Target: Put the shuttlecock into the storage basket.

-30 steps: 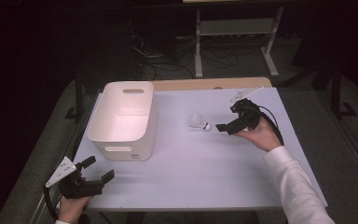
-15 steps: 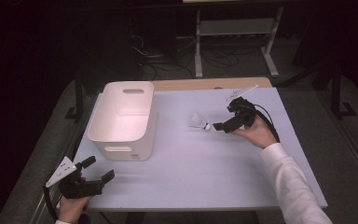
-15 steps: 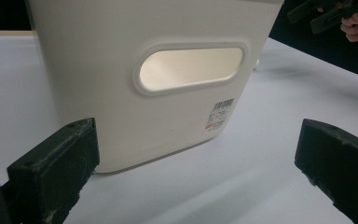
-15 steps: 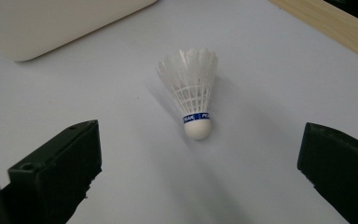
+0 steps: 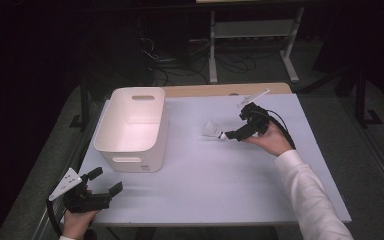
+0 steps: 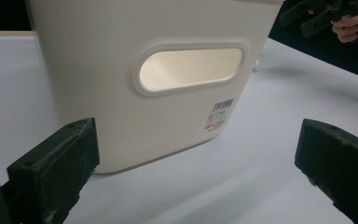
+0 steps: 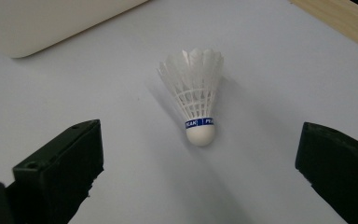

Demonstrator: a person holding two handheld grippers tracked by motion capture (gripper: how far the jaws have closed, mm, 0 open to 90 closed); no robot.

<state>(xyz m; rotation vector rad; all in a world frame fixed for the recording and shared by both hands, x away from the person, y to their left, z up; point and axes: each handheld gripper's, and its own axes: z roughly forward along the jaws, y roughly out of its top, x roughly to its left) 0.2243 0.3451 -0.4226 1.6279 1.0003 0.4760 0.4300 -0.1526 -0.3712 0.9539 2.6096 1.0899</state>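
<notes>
A white feathered shuttlecock (image 7: pixel 195 99) with a blue band lies on the white table, cork end toward my right gripper; in the high view the shuttlecock (image 5: pixel 213 130) sits just left of the right gripper (image 5: pixel 228 135). That gripper (image 7: pixel 198 186) is open, its jaws wide apart on either side of the shuttlecock without touching it. A white plastic bin (image 5: pixel 132 125) with a handle slot stands at the table's left. My left gripper (image 5: pixel 105 182) is open near the front left corner, pointing at the bin's (image 6: pixel 168 70) near wall, with nothing between its jaws.
The table (image 5: pixel 205 195) has a wooden strip (image 5: pixel 220 89) along its far edge. Beyond it stand a metal rack (image 5: pixel 252 35) and cables on the dark floor. The bin's inside looks empty from above.
My right gripper has shifted slightly left and lower toward the shuttlecock. The left gripper has stayed where it was.
</notes>
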